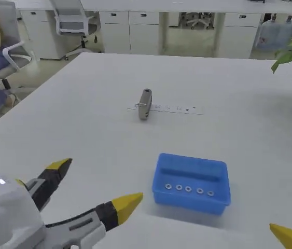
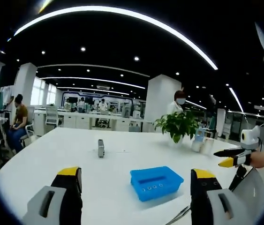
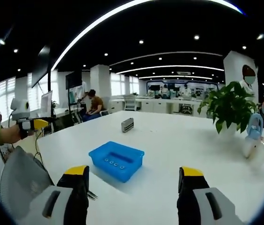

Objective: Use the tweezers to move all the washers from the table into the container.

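Washers point(image 1: 189, 189): five small silver metal rings, in a row on the floor of the container.
Container point(image 1: 187, 203): shallow blue plastic rectangular tray on the white table point(image 1: 83, 114), towards its near edge.
Left gripper point(image 1: 95, 184): bottom left in the head view; black jaws with yellow tips spread wide, nothing between them, clear of the tray.
Right gripper point(image 1: 291, 237): one yellow tip shows at the bottom right corner.
Grey metal block point(image 1: 144, 104): lies mid-table, well beyond the tray.

Left gripper view, own gripper point(image 2: 135, 172): jaws far apart and empty.
Container point(image 2: 157, 176): ahead between the jaws, washers point(image 2: 151, 188) inside near its front wall.
Right gripper point(image 2: 223, 158): comes in from the right, in the air, tips parted.
Tweezers point(image 2: 181, 214): thin metal prongs low beside the right-hand jaw; contact cannot be told.
Potted green plant point(image 2: 178, 124): on the far side of the table.

Right gripper view, own gripper point(image 3: 134, 171): jaws wide apart, empty.
Container point(image 3: 116, 172): ahead and left of centre, washers point(image 3: 114, 164) in a row inside.
Tweezers point(image 3: 90, 193): dark prongs just beside the left-hand jaw.
Left gripper point(image 3: 33, 124): far left, raised off the table.
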`<state>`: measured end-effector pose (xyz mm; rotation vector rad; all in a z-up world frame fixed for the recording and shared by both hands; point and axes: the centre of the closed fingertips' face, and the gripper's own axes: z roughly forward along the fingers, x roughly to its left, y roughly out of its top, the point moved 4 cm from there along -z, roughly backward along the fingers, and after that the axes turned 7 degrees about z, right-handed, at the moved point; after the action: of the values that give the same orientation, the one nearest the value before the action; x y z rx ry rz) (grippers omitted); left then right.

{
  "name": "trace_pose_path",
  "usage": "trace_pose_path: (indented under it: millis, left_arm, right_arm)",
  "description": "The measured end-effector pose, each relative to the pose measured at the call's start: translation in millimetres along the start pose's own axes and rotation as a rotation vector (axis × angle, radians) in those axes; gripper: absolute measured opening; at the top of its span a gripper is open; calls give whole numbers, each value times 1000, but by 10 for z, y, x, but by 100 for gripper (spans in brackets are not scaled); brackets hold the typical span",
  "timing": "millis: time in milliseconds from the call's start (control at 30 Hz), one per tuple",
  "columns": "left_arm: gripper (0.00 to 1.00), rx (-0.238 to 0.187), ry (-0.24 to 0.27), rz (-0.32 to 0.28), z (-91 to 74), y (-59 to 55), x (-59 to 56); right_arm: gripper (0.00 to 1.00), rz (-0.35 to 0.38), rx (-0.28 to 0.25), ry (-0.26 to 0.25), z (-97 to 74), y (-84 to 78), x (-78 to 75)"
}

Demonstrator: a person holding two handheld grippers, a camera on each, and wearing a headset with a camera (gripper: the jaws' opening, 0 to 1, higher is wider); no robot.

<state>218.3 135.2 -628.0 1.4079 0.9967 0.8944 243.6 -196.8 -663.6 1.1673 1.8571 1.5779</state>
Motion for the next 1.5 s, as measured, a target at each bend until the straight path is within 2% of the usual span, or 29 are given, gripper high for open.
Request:
trace_pose_path:
  millis: [133, 200, 300, 400, 567, 700, 800, 1500]
  left_arm:
    - [99, -19, 1, -13, 11, 43, 22]
    - [99, -17, -2, -11, 18, 40, 20]
    - [99, -21, -5, -2, 34, 41, -3]
    - [99, -28, -9, -18, 49, 54, -32]
    - [99, 1, -8, -7, 88, 23, -53]
    - [99, 17, -9, -30, 109, -20, -44]
    - [99, 10, -12, -39, 116, -28, -59]
    - [99, 73, -25, -39, 113, -168, -91]
  right_arm:
    - [94, 42, -59, -11, 3, 63, -7]
    - [99, 78, -111, -17, 5, 119, -17]
    - [99, 102, -128, -23, -34, 140, -34]
    - [99, 98, -125, -37, -49, 139, -42]
    - [99, 81, -143, -62, -96, 173, -59]
    - [99, 68, -132, -77, -122, 167, -53]
    - [99, 52, -121, -82, -118, 156, -49]
    - [99, 37, -72, -97, -40, 96, -95]
